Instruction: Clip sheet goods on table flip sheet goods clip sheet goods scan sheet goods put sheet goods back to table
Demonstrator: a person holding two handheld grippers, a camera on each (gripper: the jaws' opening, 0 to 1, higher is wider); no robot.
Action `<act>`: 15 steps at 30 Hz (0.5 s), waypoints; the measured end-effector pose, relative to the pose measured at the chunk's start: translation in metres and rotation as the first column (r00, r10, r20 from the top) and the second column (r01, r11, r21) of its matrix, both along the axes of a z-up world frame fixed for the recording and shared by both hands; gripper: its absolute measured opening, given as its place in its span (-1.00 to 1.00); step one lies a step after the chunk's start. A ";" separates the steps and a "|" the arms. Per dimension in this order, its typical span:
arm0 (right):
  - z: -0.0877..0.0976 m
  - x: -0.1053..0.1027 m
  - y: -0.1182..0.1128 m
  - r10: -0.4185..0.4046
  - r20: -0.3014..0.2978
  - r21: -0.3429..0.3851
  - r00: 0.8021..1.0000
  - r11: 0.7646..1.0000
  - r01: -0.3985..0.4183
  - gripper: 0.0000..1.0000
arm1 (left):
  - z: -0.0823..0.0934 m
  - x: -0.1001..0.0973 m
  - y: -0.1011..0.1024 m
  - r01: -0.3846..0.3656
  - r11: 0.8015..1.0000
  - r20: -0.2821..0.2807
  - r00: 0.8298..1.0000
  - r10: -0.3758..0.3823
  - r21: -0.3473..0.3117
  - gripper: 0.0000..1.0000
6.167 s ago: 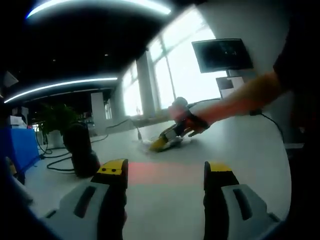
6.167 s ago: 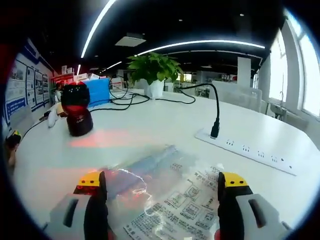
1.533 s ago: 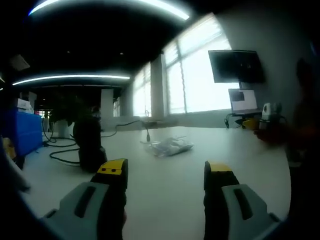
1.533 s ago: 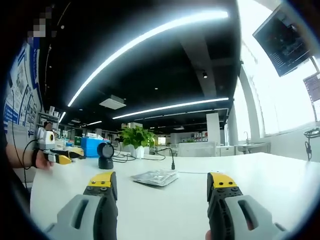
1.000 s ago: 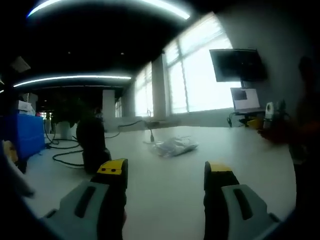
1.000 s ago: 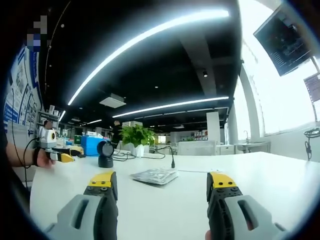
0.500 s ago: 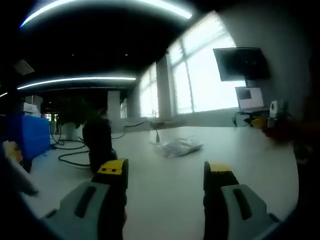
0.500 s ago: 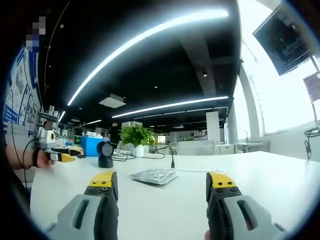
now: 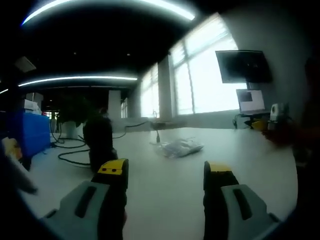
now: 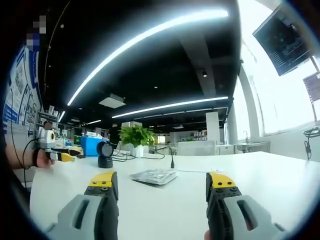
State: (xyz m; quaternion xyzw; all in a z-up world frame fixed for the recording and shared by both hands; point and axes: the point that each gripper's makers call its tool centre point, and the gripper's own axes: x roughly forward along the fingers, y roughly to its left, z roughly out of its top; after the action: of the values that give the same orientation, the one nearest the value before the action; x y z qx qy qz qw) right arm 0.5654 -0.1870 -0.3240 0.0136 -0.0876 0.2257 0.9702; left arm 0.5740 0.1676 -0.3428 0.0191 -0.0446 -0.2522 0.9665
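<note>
A clear plastic bag of sheet goods (image 9: 178,147) (image 10: 155,176) lies flat on the white table (image 9: 165,185), well ahead of both grippers. My left gripper (image 9: 164,172) is open and holds nothing. My right gripper (image 10: 158,184) is open as well, low over the table's near side. The black barcode scanner (image 9: 99,142) (image 10: 104,154) stands upright to the left of the bag. The other gripper (image 10: 59,154), held in a hand, shows at the left edge of the right gripper view, and a blurred gripper in a hand (image 9: 274,125) shows at the right of the left gripper view.
A potted plant (image 10: 136,140), a blue box (image 10: 92,146) and black cables (image 10: 167,152) sit at the table's far side. A wall monitor (image 9: 243,66) hangs beside bright windows (image 9: 200,80). Cables (image 9: 72,155) trail near the scanner.
Since six seconds ago the right gripper has drawn back from the bag, which now lies alone on the table. Over the last second both views have hardly shifted.
</note>
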 end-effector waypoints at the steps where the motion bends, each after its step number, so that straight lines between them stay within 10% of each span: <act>1: 0.000 0.000 -0.001 -0.003 0.001 0.001 1.000 1.000 0.003 0.31 | 0.000 0.000 0.000 0.001 1.000 -0.001 1.000 -0.001 0.002 0.06; 15: -0.002 0.001 -0.001 -0.008 -0.009 -0.004 1.000 1.000 0.008 0.30 | 0.002 0.000 0.003 0.000 1.000 0.000 1.000 0.000 -0.027 0.07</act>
State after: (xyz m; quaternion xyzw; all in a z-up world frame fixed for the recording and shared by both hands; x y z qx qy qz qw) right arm 0.5668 -0.1883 -0.3260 0.0125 -0.0831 0.2220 0.9714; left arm 0.5739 0.1704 -0.3406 0.0058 -0.0479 -0.2514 0.9667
